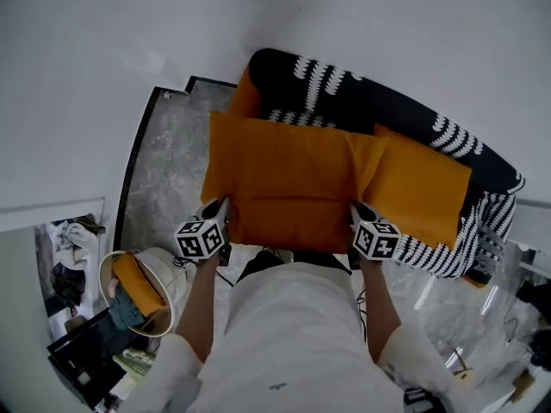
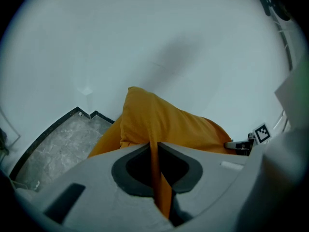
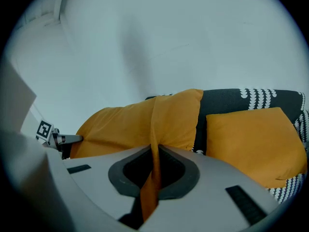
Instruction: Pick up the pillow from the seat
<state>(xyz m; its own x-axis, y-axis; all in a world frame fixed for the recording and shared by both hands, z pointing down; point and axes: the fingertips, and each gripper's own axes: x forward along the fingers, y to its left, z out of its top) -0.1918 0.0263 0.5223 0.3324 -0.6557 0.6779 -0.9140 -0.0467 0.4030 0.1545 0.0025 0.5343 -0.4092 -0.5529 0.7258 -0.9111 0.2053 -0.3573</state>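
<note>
Left gripper view has the left gripper (image 2: 154,178) pinched tight on a fold of the orange pillow (image 2: 166,124), the right gripper (image 3: 153,175) clamps its other near corner, and the pillow spans between them over the dark patterned seat (image 3: 227,100), beside a second orange pillow (image 3: 256,144).

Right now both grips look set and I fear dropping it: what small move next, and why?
Probably raise both together, keeping level. The left gripper and right gripper are each shut on the near edge of the large orange fabric pillow spanning the black-and-white patterned seat, so an even lift should clear it.
</note>
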